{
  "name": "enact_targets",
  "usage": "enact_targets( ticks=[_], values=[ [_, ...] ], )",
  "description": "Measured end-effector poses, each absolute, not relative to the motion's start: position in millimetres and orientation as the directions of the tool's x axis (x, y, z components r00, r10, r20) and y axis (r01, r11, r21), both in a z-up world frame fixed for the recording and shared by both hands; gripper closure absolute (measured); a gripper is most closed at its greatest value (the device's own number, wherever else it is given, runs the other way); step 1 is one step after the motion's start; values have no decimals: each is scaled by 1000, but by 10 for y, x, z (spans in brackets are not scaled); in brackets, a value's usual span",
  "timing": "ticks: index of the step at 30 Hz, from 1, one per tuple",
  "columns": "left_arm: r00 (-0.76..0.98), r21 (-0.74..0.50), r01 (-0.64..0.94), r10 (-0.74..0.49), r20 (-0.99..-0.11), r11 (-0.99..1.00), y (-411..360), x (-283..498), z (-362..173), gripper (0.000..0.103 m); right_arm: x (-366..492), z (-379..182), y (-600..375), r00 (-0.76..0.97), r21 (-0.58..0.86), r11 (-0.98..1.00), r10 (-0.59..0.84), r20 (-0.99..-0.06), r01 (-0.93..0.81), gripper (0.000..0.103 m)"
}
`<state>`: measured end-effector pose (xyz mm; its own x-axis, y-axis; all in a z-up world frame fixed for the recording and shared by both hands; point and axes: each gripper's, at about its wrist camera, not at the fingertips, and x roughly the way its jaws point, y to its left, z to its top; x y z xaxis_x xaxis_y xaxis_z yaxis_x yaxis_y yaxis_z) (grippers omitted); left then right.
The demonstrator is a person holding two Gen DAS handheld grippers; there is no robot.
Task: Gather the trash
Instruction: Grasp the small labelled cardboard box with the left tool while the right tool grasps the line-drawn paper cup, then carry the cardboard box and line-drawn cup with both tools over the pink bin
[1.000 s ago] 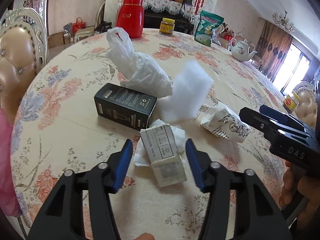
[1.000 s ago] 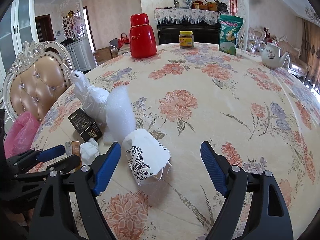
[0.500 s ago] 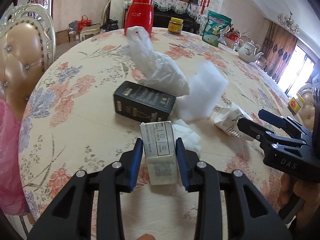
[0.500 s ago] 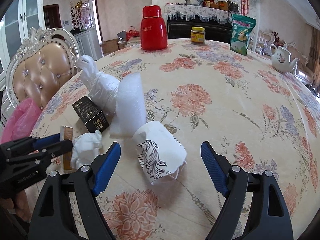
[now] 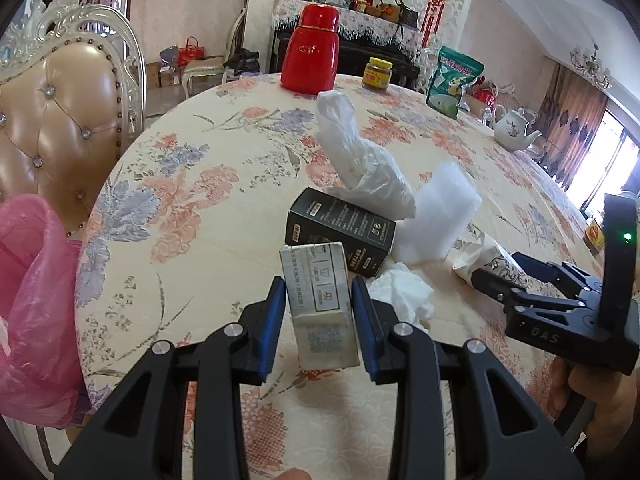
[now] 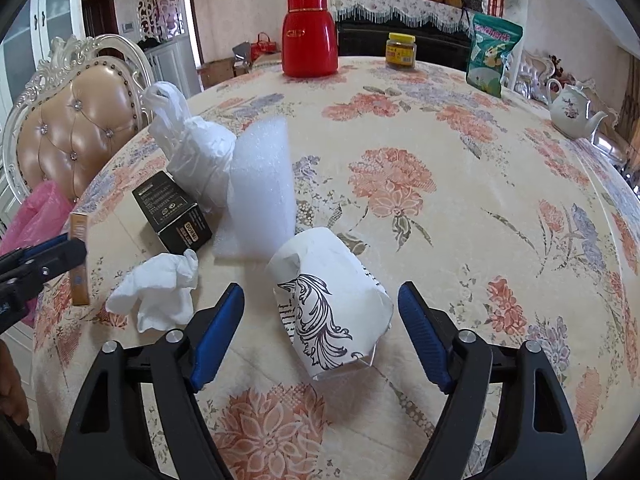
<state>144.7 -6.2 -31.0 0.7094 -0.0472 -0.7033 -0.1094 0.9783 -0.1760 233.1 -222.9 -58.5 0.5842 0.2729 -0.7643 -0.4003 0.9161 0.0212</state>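
Pale cardboard carton [image 5: 320, 300], a second ago free on the floral-clothed table [image 5: 208, 216], is now pinched by the left gripper [image 5: 319, 322] and lifted; the right gripper [image 6: 320, 334], jaws just narrowing, straddles without touching the crumpled white printed paper cup [image 6: 332, 312], likely next trash.

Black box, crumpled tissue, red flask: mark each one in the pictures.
black box [image 5: 340, 230], left wrist view, on its printed top face
crumpled tissue [image 6: 158, 290], right wrist view, on its middle folds
red flask [image 6: 309, 36], right wrist view, on its body

Red thermos [image 5: 309, 55], yellow-lidded jar [image 5: 376, 73], green snack bag [image 5: 454, 76], white teapot [image 5: 514, 133] along the floral table's [image 6: 460, 184] far edge.
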Motion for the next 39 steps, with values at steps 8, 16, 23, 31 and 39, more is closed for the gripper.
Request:
enact_targets(
  ticks=[8, 16, 23, 31, 39],
  values=[
    [714, -175, -112, -43, -698, 978, -60, 1429, -275, 70, 2339, -623, -2217, 566, 10, 916, 257, -784, -401, 48],
    [724, -169, -115, -34, -689, 979, -47, 1368, -213, 70, 2235, -526, -2199, 581, 13, 906, 282, -763, -422, 53],
    [742, -165, -120, -22, -670, 979, 15, 1247, -94, 70, 2099, -330, -2193, 618, 29, 904, 315, -720, -426, 53],
    [771, -171, -146, 4, -636, 974, 223, 1059, 76, 70, 1942, -107, -2042, 652, 24, 899, 336, -680, -438, 53],
    [791, -188, -193, 40, -610, 963, 567, 840, 184, 70, 1789, 36, -1740, 650, 23, 879, 369, -664, -476, 53]
  ],
)
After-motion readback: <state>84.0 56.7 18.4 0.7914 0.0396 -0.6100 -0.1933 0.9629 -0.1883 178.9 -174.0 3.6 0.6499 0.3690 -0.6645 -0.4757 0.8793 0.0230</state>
